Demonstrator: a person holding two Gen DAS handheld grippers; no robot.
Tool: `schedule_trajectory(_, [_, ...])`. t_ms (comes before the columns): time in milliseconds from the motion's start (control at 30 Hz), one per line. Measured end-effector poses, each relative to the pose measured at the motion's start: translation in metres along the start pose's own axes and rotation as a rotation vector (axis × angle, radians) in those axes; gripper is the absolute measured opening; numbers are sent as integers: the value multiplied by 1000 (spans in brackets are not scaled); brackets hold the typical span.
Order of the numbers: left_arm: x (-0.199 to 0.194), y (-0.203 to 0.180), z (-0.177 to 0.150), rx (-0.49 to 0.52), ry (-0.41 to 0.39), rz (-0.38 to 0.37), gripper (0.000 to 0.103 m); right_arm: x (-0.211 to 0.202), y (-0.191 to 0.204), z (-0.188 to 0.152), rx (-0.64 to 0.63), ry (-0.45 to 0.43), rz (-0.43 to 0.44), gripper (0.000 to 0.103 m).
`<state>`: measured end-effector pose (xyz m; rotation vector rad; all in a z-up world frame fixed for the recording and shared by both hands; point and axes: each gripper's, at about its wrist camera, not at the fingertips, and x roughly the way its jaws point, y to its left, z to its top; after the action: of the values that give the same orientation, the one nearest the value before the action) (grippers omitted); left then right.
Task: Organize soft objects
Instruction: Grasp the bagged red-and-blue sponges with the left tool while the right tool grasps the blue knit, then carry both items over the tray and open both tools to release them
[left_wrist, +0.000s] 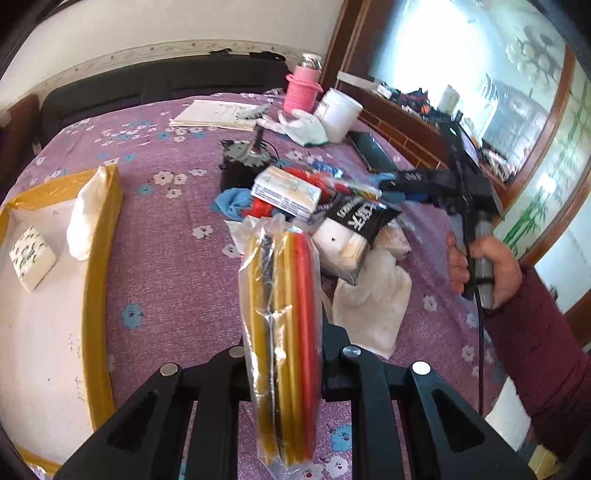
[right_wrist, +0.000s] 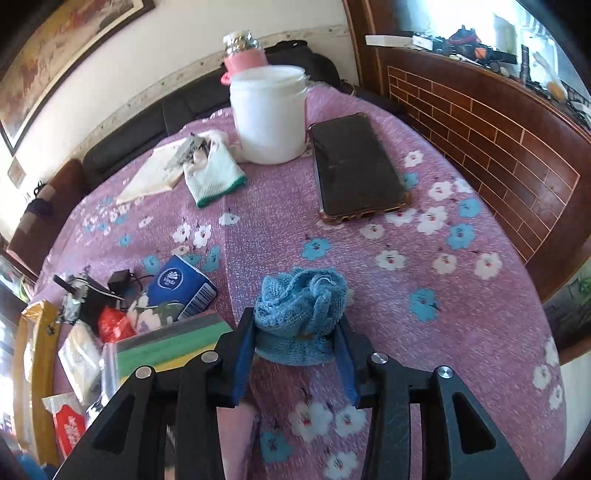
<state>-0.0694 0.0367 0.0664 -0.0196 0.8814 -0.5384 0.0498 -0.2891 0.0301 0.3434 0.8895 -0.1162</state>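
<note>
The left gripper (left_wrist: 284, 354) is clamping a slick, crinkly sponge pack (left_wrist: 282, 332) above the table's near edge, while the right gripper (right_wrist: 295, 354) is squeezing a light, limp blue cloth (right_wrist: 301, 314) by its bunched middle over mid-table.

A light blue cloth (right_wrist: 301, 317) hangs over a purple tablecloth (right_wrist: 461, 332) patterned with white and blue flowers.

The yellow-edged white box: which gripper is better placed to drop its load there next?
Probably left. The left gripper, shut on the bagged yellow and red sponges, is beside the yellow-edged white box; the right gripper holds the blue knitted cloth farther away.
</note>
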Motion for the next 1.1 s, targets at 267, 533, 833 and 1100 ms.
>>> schedule_trajectory(267, [-46,37,-1,-91,-67,18,17,-62,-5,1,26,-89,75,43])
schedule_trajectory(533, [-84,121,-8,-230,-77,190,17,-93,63,-15,-87,-67,227,43])
schedule_trajectory(833, [-59,231,1,-413,4,299,17,-74,199,-57,-279,73,406,44])
schedule_trajectory(1100, [-43,273,25,-443,20,352,17,-40,310,-83,-420,154,462,44])
